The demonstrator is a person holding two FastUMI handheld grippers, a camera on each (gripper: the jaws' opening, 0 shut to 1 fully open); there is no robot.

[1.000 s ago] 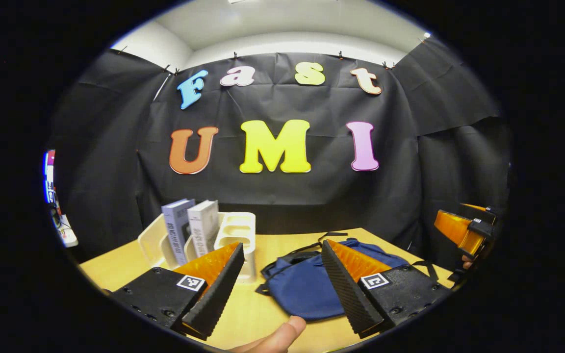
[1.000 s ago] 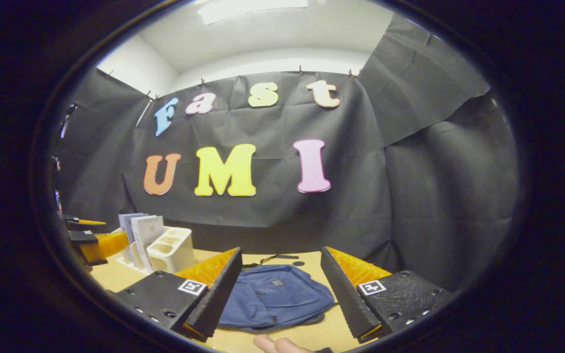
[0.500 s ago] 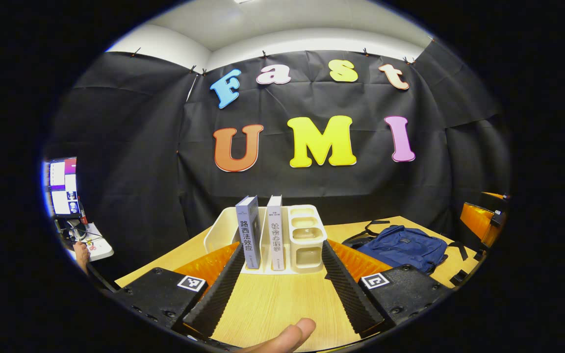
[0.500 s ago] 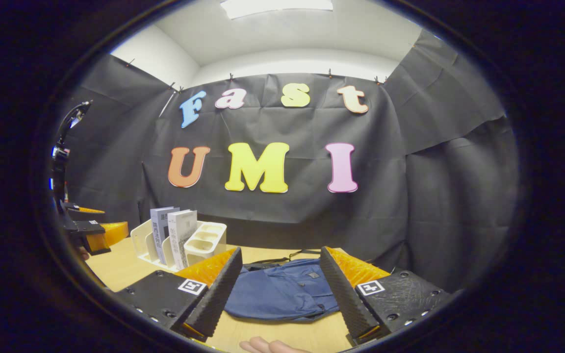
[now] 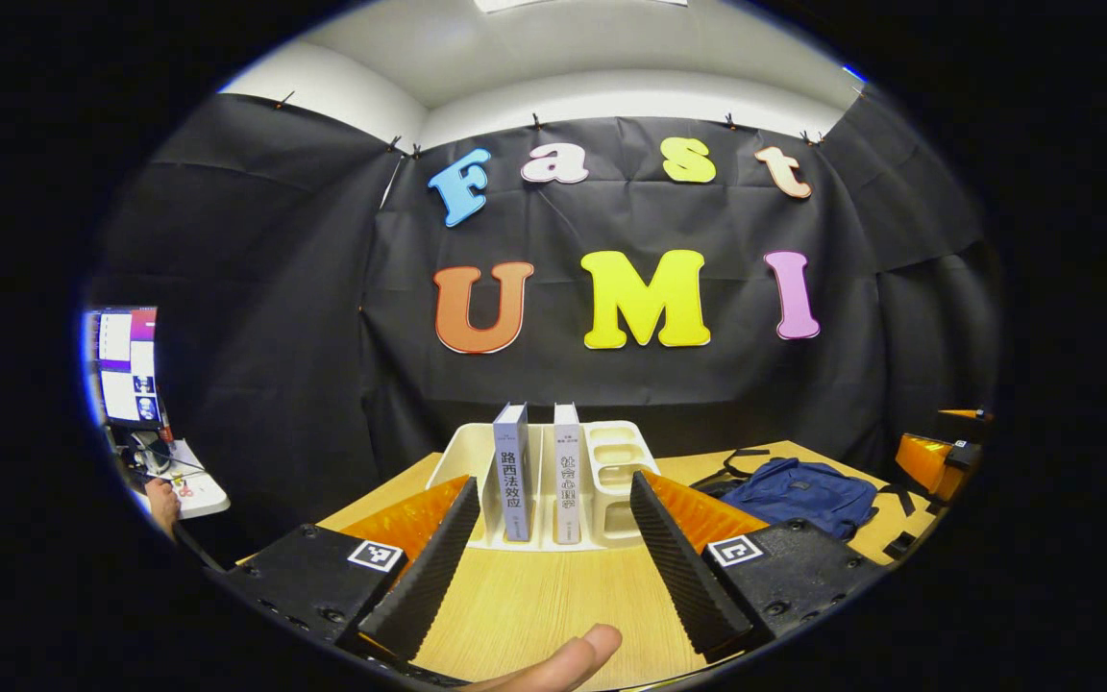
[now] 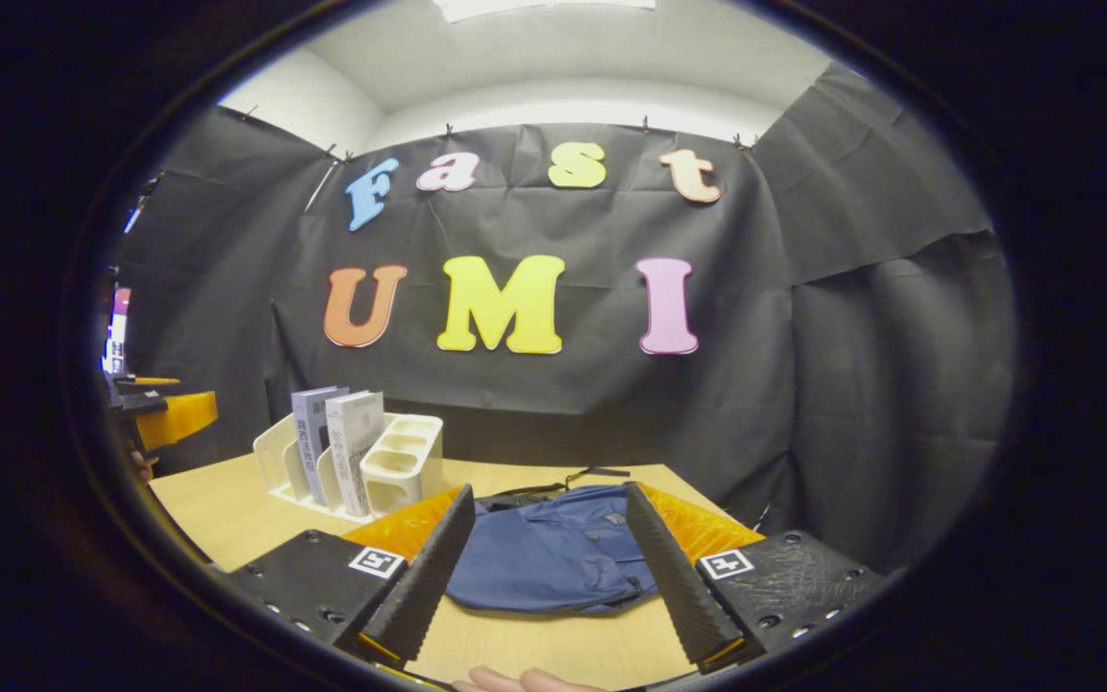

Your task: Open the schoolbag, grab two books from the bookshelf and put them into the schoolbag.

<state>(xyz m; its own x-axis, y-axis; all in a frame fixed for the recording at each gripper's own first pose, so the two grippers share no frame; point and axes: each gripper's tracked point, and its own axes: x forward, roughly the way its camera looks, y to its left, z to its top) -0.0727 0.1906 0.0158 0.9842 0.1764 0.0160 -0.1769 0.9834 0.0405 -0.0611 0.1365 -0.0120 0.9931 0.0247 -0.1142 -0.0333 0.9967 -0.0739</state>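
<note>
The left hand-held gripper (image 5: 546,567) is being held wide open and empty above the tabletop (image 5: 534,605), and the bookshelf (image 5: 553,481) is being framed straight ahead of it, between its spread fingers. Two books are being kept upright in the rack: the grey book (image 5: 513,471) and, just beside it to the right, the white book (image 5: 567,473), spines facing the gripper and long axes vertical. The schoolbag (image 5: 803,492) is lying well off to this gripper's right. The right hand-held gripper (image 6: 544,567) is likewise being held open with nothing in it, and the schoolbag (image 6: 553,553) is lying flat directly ahead between its fingers, apparently not yet opened, with the bookshelf (image 6: 361,457) off to its left. The schoolbag is judged nearer the right gripper and the books nearer the left.
</note>
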